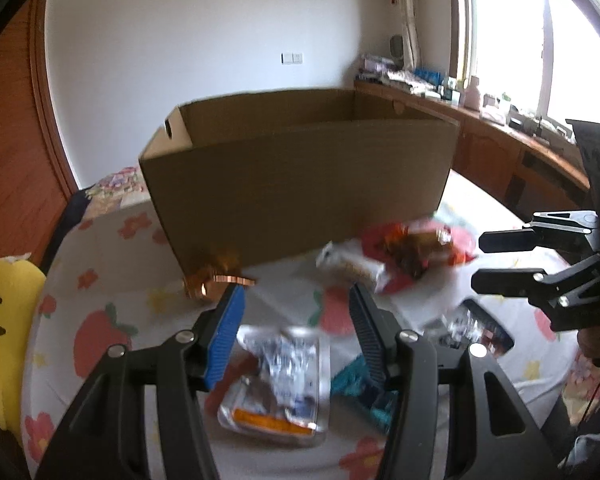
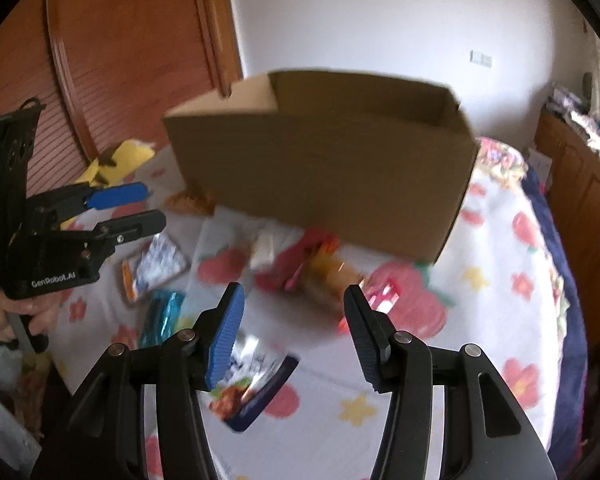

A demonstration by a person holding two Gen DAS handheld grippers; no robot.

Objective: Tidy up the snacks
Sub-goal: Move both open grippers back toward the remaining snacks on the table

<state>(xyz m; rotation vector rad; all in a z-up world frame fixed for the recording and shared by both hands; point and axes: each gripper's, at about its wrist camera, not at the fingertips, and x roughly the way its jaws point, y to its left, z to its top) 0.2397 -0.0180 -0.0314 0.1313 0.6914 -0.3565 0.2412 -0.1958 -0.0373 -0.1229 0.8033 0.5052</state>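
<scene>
An open cardboard box (image 1: 300,184) stands on a flower-print cloth; it also shows in the right wrist view (image 2: 328,176). Snack packets lie in front of it. My left gripper (image 1: 296,316) is open above a silver and orange packet (image 1: 276,380), with a teal packet (image 1: 360,384) beside it. A red packet (image 1: 412,252) and a white one (image 1: 348,264) lie near the box. My right gripper (image 2: 294,322) is open and empty above a silver and blue packet (image 2: 256,380); the red packet (image 2: 300,264) lies ahead of it. Each gripper shows in the other's view: left (image 2: 152,206), right (image 1: 476,260).
A gold-wrapped snack (image 1: 216,276) lies at the box's left corner. A yellow plush (image 1: 8,320) sits at the left edge. A wooden sideboard with clutter (image 1: 500,140) runs along the window on the right. A wooden door (image 2: 120,60) is behind.
</scene>
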